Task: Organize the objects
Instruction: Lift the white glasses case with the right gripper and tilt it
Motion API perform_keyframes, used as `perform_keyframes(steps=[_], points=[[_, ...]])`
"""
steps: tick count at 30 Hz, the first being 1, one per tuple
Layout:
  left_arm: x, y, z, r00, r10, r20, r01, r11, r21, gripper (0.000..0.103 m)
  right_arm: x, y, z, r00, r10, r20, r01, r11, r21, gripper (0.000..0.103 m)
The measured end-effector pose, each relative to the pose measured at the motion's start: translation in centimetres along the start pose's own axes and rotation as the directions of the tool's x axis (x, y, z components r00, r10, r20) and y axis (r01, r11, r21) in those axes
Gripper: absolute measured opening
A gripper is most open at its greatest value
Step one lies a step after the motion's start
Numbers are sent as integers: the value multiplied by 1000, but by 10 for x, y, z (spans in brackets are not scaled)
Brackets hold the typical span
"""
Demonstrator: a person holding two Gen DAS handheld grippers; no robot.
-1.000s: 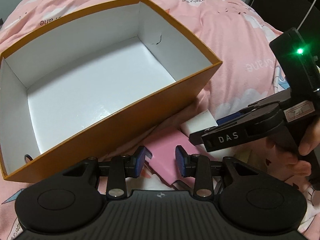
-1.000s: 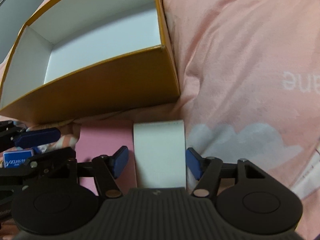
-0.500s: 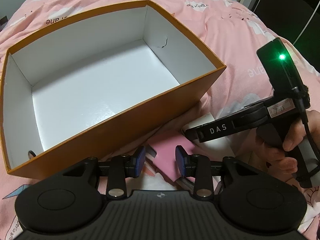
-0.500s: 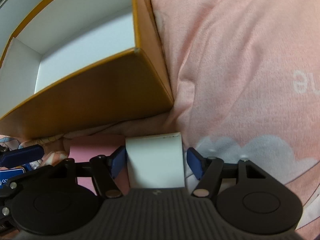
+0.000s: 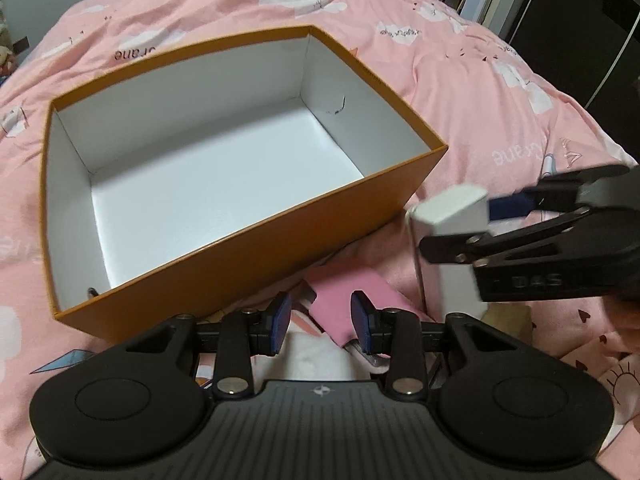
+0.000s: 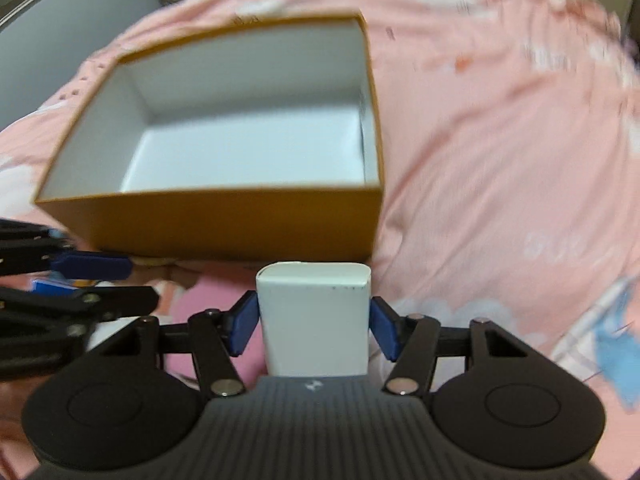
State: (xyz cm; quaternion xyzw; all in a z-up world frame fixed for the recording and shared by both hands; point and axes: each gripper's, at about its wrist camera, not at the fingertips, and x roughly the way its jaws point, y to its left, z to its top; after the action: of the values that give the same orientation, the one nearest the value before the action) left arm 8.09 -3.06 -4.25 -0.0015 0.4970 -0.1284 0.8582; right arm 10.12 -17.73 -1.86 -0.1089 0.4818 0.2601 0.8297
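The small white box (image 6: 314, 316) is clamped in the right gripper (image 6: 314, 322), whose jaws just closed on it, raised off the pink bedspread (image 6: 500, 160) beside the orange box's (image 6: 224, 224) near right corner. Left gripper (image 5: 320, 322) hovers open. A light squeeze could let it slip.

- My right claw (image 6: 313, 326): pads just closed against a white box (image 6: 314, 320).
- Orange carton (image 6: 224, 216): open, white-lined, beyond the box.
- Pink bedspread (image 6: 500, 160) beneath.
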Motion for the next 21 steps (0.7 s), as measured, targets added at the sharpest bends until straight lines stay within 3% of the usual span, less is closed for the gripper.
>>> perform_keyframes(steps=[9, 15, 21], points=[[-37, 3, -9, 997, 29, 66, -28, 1000, -11, 41, -60, 21, 6, 981, -25, 195, 59, 984, -169, 61], [-50, 9, -15, 994, 54, 93, -51, 998, -25, 41, -69, 35, 13, 974, 159, 164, -135, 980, -145, 61], [-51, 17, -18, 995, 21, 96, -16, 999, -47, 41, -56, 41, 14, 968, 151, 199, -131, 986, -107, 62]])
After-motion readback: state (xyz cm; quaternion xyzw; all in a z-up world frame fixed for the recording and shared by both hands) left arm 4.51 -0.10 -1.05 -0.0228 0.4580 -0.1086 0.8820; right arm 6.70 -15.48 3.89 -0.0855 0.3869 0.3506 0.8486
